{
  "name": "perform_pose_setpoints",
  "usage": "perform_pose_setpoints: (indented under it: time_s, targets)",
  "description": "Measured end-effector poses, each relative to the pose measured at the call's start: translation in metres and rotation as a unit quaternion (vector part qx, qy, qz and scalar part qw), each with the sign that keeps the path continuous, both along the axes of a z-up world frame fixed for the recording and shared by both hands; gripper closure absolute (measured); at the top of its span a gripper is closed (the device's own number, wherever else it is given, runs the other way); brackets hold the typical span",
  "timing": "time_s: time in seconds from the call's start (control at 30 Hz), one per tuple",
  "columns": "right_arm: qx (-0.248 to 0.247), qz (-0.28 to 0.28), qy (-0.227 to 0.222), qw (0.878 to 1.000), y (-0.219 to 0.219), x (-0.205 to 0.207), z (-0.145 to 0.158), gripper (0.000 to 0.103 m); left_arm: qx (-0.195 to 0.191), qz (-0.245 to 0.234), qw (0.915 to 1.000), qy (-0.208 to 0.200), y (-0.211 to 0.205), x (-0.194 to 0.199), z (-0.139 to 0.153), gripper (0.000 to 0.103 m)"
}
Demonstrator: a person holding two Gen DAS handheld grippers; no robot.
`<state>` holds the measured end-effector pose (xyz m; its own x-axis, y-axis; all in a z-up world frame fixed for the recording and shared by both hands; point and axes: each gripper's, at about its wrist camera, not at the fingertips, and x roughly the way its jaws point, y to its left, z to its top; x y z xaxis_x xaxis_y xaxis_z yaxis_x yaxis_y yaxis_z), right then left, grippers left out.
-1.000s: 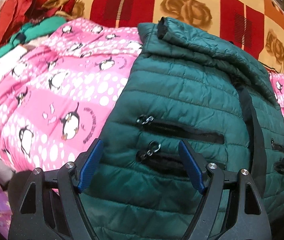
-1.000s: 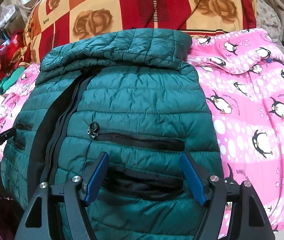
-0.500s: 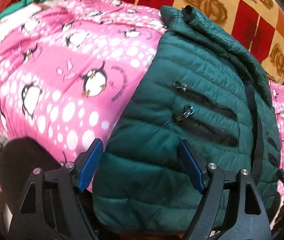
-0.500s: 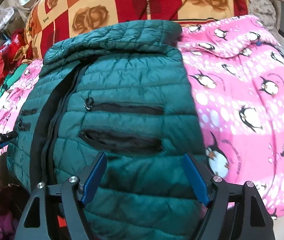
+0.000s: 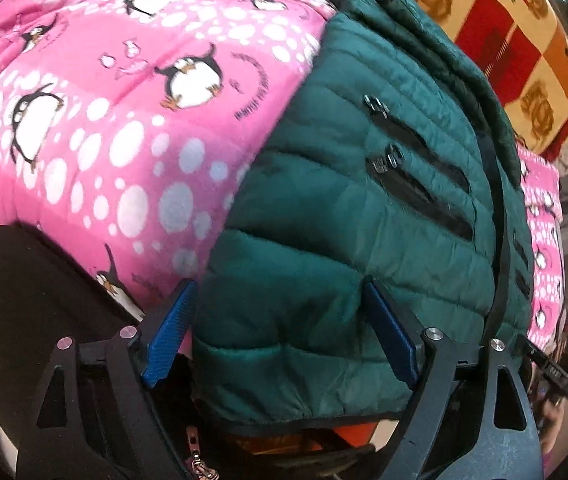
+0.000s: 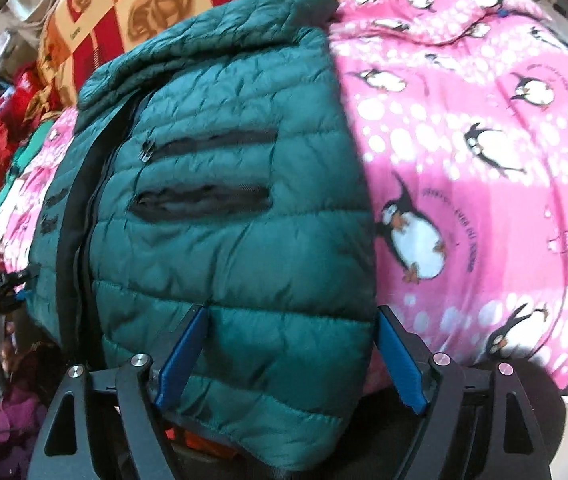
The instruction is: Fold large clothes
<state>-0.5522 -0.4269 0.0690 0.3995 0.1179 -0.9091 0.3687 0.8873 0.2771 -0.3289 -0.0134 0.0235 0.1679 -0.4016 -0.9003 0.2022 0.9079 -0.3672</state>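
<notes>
One jacket: green quilted puffer jacket (image 5: 363, 220), dark front zip, on pink penguin blanket (image 5: 124, 120).
Pocket zips: two per front panel.
Left gripper (image 5: 280, 336): at 6 o'clock, spread, straddling hem corner.
Right gripper (image 6: 291, 356): at 6 o'clock, spread, straddling hem corner.

Both grippers are held low and level, side by side. The left gripper (image 5: 280, 330) has its blue fingers (image 5: 170, 332) spread wide apart, and the right gripper (image 6: 289, 356) shows the same wide gap.
</notes>
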Motion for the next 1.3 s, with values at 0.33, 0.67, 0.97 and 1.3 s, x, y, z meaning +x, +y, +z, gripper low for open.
perform_pose_setpoints:
  time_s: [0.33, 0.67, 0.97, 1.3]
  targets:
    - [0.034, 0.062, -0.015, 0.997, 0.018, -0.012, -0.013, 0.042, 0.006, -0.048, 0.9988, -0.011, -0.014, -0.010, 0.001, 0.041]
    - [0.058, 0.065, -0.138, 0.987, 0.002, -0.007, 0.054, 0.083, 0.001, -0.055, 0.9909, -0.123, -0.023, -0.006, 0.069, 0.088]
    - [0.024, 0.023, -0.217, 0.976, -0.019, 0.032, 0.105, 0.083, -0.036, -0.004, 0.9789, -0.201, -0.028, 0.038, 0.125, 0.088]
    - [-0.027, -0.011, -0.229, 0.973, -0.058, 0.114, 0.121, 0.084, -0.015, 0.022, 0.9669, -0.254, -0.071, 0.105, 0.154, 0.088]
